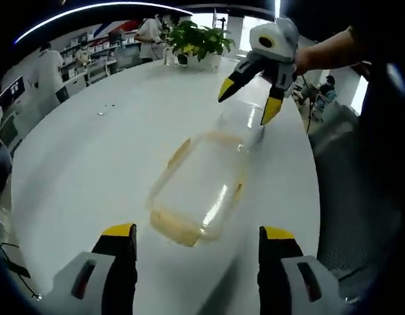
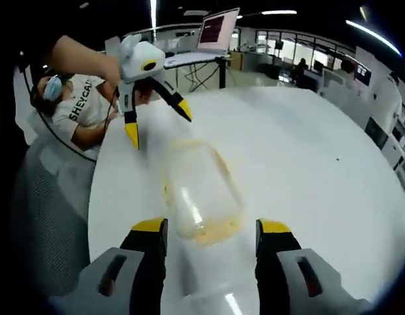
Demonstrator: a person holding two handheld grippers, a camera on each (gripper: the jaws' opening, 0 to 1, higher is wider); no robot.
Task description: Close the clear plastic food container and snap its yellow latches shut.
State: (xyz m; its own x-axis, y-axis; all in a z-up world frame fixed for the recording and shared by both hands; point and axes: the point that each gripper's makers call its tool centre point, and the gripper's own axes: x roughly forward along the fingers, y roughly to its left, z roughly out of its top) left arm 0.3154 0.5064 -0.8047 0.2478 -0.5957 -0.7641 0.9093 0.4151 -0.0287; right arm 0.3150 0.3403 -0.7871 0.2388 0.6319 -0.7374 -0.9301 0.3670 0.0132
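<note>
with the clear container (image 1: 199, 190) lying mid-table (image 1: 90, 151) between them and both the left gripper (image 1: 197, 244) and right gripper (image 2: 211, 239) spread wide, holding nothing, better to steady one end and press each yellow latch (image 1: 178, 153) squarely.

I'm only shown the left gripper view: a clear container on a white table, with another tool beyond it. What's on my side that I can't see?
Observer: In the right gripper view, a person in a white shirt sits at the edge of the table.
Visitor: Anything else?
Observer: An open laptop stands on a raised desk past the table.
Visitor: And my own tool?
Observer: A person's hand holds the left tool, jaws open, above the far end of the container.
</note>
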